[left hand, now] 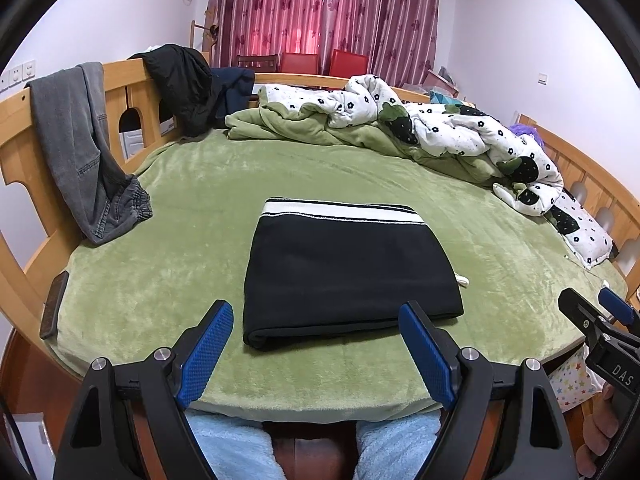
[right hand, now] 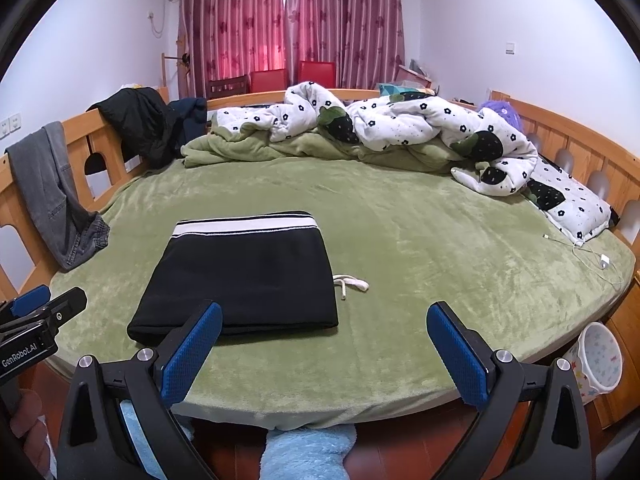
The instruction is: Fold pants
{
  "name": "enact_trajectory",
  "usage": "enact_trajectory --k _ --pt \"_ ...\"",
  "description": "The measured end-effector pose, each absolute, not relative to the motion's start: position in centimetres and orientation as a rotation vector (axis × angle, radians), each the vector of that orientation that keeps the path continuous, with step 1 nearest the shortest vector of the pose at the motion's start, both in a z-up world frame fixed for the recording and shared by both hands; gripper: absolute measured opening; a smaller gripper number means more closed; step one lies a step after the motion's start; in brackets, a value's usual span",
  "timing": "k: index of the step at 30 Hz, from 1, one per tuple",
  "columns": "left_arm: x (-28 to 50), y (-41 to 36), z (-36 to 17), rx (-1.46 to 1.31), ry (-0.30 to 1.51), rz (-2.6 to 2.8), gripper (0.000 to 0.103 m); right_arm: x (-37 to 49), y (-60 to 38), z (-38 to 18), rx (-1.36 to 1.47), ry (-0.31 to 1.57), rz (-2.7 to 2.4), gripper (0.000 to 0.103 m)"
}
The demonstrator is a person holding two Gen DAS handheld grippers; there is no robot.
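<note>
Grey jeans (left hand: 76, 140) are hanging over the wooden bed rail (left hand: 120, 68) at far left, one cuffed leg end resting on the green blanket (left hand: 160, 280). Left gripper (left hand: 316, 354) is hovering over the near edge of the bed, its jaws standing wide and released, nothing between the blue pads. Black pants (left hand: 348, 272), folded into a compact rectangle with the white-striped waistband on the far side, are lying flat on the blanket just ahead of these jaws, the folded near edge sitting between and beyond the fingertips without touching them. A white drawstring (right hand: 352, 282) is poking out at the pants' right side. Right gripper (right hand: 324, 350) is hovering to the right, jaws likewise spread and empty; the pants are lying ahead and left, their near corner behind the left finger. A crumpled flowered quilt (right hand: 400, 124) is lying at the far right of the bed.
</note>
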State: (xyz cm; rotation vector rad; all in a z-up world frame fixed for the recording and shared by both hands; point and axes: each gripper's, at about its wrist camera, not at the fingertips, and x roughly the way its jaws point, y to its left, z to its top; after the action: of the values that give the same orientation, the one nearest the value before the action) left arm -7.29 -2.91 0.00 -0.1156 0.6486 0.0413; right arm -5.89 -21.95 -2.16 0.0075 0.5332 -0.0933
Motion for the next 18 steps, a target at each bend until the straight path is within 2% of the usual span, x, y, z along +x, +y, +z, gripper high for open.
enact_trajectory --k 18 --pt "-7.45 -3.06 -0.33 -0.118 0.648 0.06 0.084 -5.26 -21.93 -2.19 0.01 0.538 -0.057 0.101"
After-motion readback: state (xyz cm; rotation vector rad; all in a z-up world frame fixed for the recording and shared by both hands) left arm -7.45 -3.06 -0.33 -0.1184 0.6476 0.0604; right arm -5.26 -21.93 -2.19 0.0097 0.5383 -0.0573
